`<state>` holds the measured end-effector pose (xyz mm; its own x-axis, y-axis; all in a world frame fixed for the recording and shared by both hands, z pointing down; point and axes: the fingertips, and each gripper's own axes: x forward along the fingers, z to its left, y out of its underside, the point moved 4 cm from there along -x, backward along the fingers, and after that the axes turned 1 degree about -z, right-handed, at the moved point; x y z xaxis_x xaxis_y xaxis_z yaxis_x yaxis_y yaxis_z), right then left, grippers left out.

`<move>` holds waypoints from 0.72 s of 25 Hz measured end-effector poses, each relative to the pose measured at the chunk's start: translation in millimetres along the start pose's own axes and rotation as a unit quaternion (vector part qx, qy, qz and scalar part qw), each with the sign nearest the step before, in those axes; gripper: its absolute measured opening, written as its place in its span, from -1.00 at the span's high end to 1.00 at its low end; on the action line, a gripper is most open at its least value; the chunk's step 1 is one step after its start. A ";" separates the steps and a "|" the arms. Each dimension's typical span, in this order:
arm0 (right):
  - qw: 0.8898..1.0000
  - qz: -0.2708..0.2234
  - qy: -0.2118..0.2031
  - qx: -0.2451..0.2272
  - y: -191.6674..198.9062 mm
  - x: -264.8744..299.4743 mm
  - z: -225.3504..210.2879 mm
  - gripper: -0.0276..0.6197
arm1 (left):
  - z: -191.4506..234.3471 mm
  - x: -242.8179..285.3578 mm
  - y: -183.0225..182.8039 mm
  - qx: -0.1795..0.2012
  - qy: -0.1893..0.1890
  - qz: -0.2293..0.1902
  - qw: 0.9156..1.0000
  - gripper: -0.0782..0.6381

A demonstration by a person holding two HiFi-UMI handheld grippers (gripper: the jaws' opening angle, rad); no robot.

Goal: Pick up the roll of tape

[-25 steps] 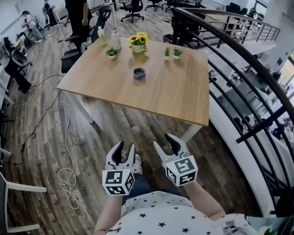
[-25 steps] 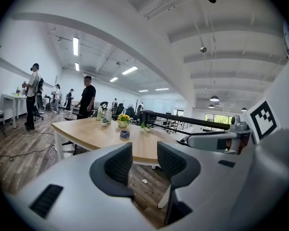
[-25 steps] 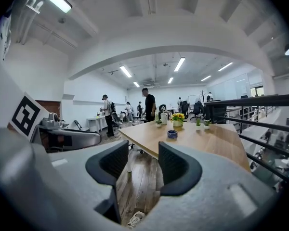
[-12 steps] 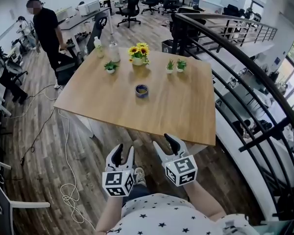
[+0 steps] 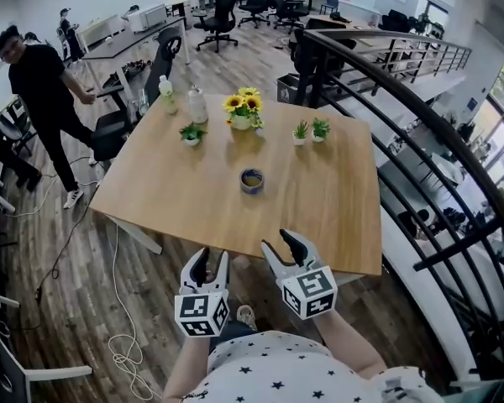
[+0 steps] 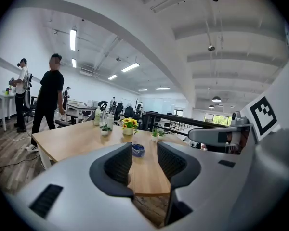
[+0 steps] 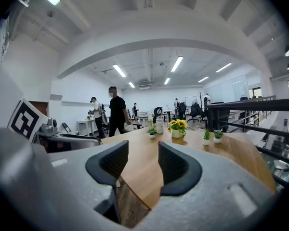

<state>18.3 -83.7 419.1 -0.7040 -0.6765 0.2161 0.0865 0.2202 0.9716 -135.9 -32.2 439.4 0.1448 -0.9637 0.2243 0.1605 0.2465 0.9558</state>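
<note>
1. Between the jaws of the left gripper [image 6: 144,154] nothing was held. The two dark ribbed pads stood apart with a clear gap.
2. Just to its right, the right gripper [image 7: 137,159] was likewise spread and empty, and only wood showed through its gap.
3. Both grippers hung side by side close to the person's star-patterned white shirt [image 5: 277,368]. They were short of the near edge of the large light-wood rectangular table [image 5: 319,200] and over the grey-brown plank floor [image 5: 84,259].
4. Ahead of both grippers and well apart from them, the small blue roll of tape [image 5: 252,180] lay flat near the middle of the table. Seen from the left gripper, it sat in line with the gap between the jaws.
5. Beyond the roll stood a bunch of yellow sunflowers in a pale vase [image 5: 243,108]. Two small green potted plants [image 5: 310,130] stood to its right, and one more small potted plant [image 5: 191,133] to its left.
6. At the far left corner of the table stood two pale plastic bottles [image 5: 197,105].
7. Far off to the left of the left gripper, a person in black clothes [image 5: 38,91] stood on the floor beside the table.
8. To the right of the right gripper ran a curved black metal railing [image 5: 420,116].
9. Down and left of the left gripper, a white cable [image 5: 124,309] trailed across the floor.
</note>
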 end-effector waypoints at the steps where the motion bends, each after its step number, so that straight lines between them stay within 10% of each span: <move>1: 1.000 0.000 0.001 0.000 -2.8 8.0 -1.5 0.36 | 5.4 6.3 -2.5 0.000 0.001 0.001 1.000 0.34; 18: 0.999 0.014 0.034 0.013 -3.6 111.2 -38.8 0.36 | 71.8 97.6 -11.6 0.000 0.025 0.028 0.999 0.34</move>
<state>-33.0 -187.0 443.4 -0.6517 -0.7157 0.2510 0.0873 0.2579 0.9622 -193.7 -136.5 463.9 0.2027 -0.9421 0.2671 0.1509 0.2996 0.9421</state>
